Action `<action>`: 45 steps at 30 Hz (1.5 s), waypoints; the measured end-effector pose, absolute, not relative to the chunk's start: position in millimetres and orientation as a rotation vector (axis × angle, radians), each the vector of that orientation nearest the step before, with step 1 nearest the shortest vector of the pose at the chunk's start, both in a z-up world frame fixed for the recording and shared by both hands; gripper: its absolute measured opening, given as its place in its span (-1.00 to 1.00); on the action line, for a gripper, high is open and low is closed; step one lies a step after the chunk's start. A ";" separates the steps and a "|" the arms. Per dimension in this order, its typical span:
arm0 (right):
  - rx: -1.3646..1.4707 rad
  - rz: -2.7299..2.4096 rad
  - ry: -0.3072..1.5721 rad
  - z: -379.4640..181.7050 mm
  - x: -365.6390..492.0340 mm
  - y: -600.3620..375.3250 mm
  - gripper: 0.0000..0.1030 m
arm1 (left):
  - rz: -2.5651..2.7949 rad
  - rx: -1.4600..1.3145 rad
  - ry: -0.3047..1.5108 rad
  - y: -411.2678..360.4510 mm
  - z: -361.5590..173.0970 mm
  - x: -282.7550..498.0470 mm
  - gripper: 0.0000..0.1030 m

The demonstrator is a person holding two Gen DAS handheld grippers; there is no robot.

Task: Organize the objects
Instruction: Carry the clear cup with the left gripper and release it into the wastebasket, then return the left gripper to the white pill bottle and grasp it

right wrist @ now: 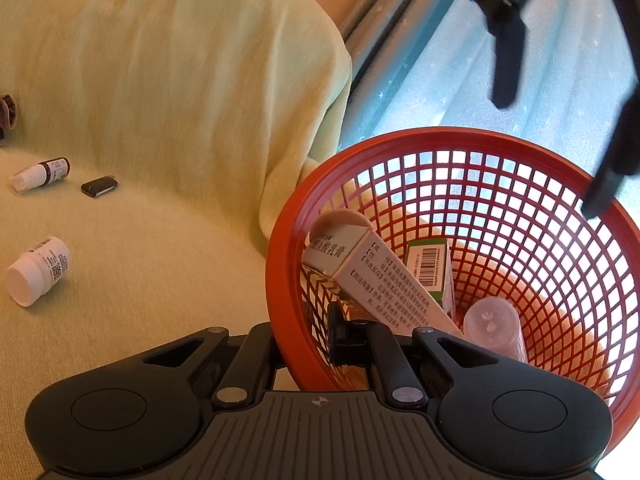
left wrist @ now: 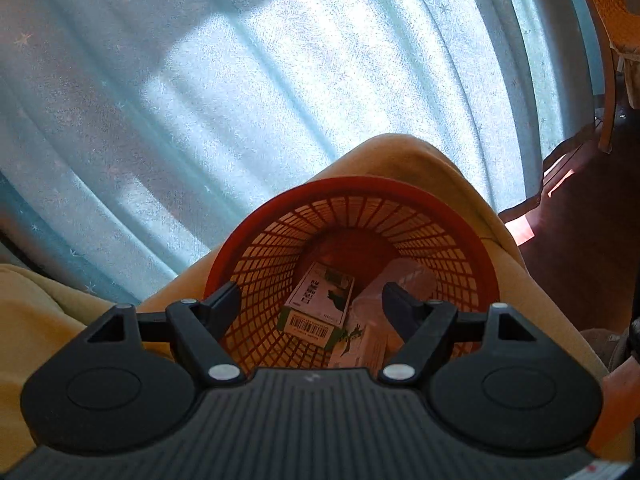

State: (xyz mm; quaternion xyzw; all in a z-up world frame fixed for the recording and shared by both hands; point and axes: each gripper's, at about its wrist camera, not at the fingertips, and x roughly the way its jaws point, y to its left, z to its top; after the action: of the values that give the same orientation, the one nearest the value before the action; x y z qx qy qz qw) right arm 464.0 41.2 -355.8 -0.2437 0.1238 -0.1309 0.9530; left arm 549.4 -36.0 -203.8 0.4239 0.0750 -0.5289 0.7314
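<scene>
- Left wrist view: the left gripper (left wrist: 310,304) is hanging over the mouth of the red basket (left wrist: 352,188) with its jaws spread and nothing between them.
- Straight below and ahead, 2 boxes are lying on the basket floor: a green-and-white box (left wrist: 320,306) showing its barcode end, and a pale box (left wrist: 364,344) just beside it on the right, with a clear plastic piece (left wrist: 404,280) above that.
- Blue curtain (left wrist: 240,80) is filling the background, and a yellow blanket (left wrist: 48,312) is lying under the basket.
- Right wrist view: the right gripper (right wrist: 340,336) is pinching the near wall of the basket (right wrist: 280,280), jaws pressed together on the mesh, holding it tilted.
- Inside are sitting a long cream box (right wrist: 380,276) leaning with its long axis running from upper left to lower right, the green box (right wrist: 430,268) and a clear tube (right wrist: 494,328).
- Well off to the left on the blanket (right wrist: 160,80), 3 things are waiting: a white bottle (right wrist: 38,270) on its side, a small dropper bottle (right wrist: 40,174) and a black object (right wrist: 99,186).
- Judging by this, the empty left gripper (right wrist: 560,140) is the free one to fetch them, though it is hovering above the basket, far from them.
</scene>
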 end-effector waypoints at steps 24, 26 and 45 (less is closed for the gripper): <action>-0.498 -0.265 0.253 -355.8 461.9 40.4 -0.95 | -0.943 0.967 0.405 92.1 -241.3 604.1 0.48; -0.498 -0.265 0.253 -355.8 461.8 40.4 -0.95 | -0.953 0.981 0.431 97.7 -250.0 605.7 0.48; -0.499 -0.265 0.252 -355.7 461.5 41.1 -0.95 | -1.017 1.008 0.606 104.6 -313.5 617.3 0.48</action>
State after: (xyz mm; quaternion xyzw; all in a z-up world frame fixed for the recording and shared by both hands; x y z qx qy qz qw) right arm 461.5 41.1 -355.7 -0.2455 0.1241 -0.1303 0.9525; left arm 617.3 104.6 -313.5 0.4546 0.2733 -0.4588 0.7128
